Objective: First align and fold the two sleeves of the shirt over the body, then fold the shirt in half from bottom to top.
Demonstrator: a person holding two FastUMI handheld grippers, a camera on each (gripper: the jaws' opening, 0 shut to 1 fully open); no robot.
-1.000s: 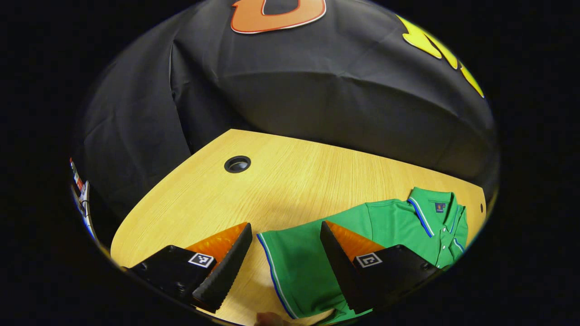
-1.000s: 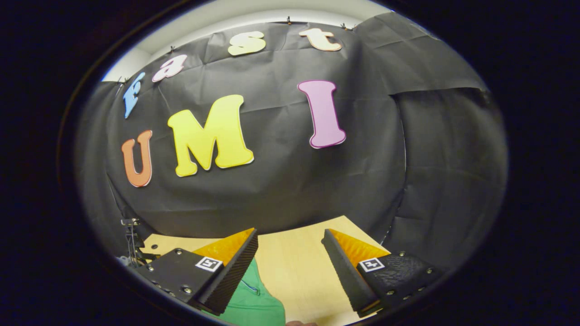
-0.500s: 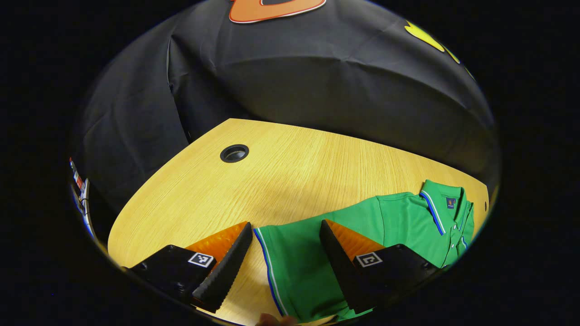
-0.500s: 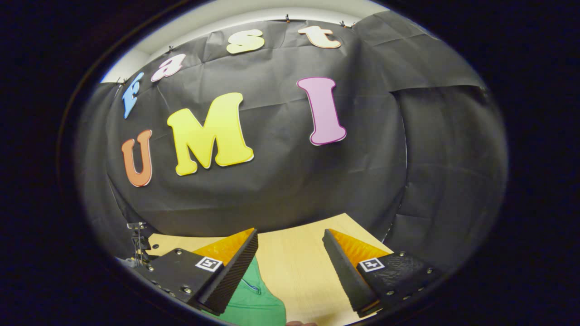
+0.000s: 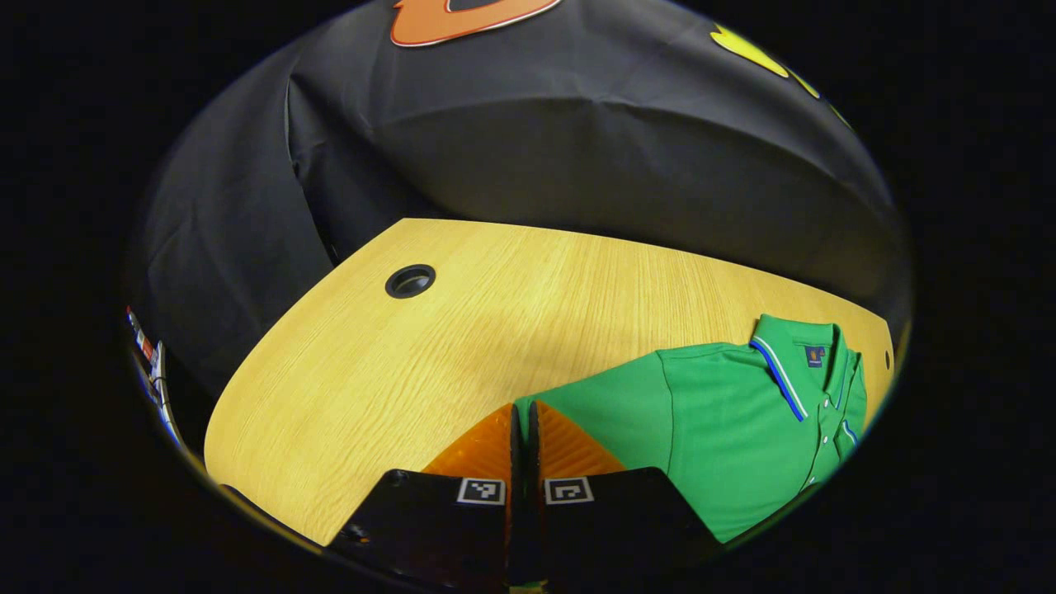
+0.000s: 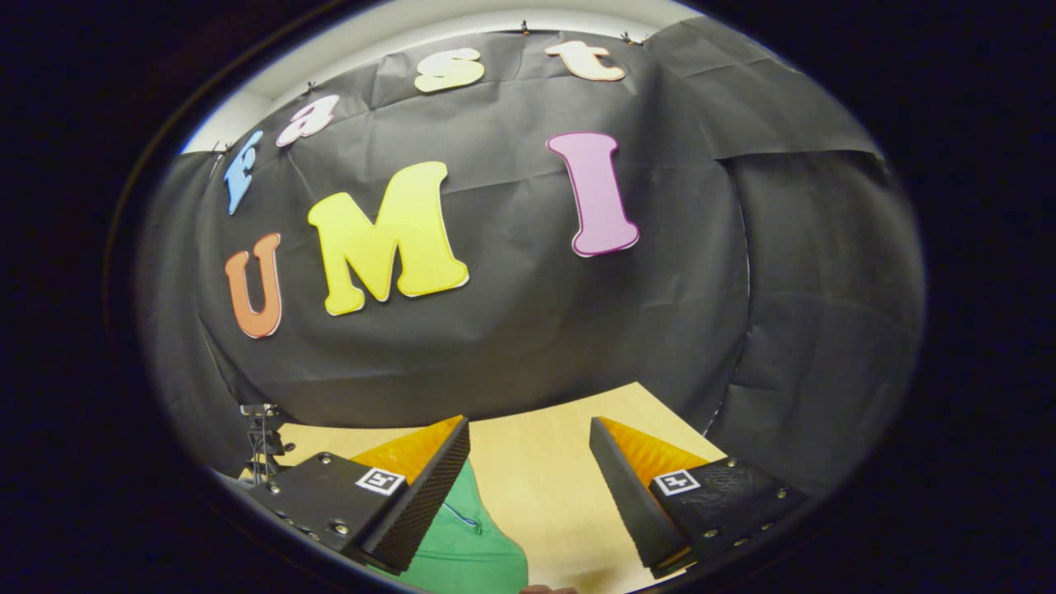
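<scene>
Your left gripper (image 5: 521, 412) pinches the shirt (image 5: 726, 429) sleeve on the table (image 5: 495, 322); your right gripper (image 6: 528, 433) is spread.

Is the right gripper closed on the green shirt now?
No, the right gripper has its jaws wide apart above the table, with the green shirt beside one finger.

Wood table (image 5: 462, 330) w/ green shirt (image 5: 742, 421) lying flat.
</scene>
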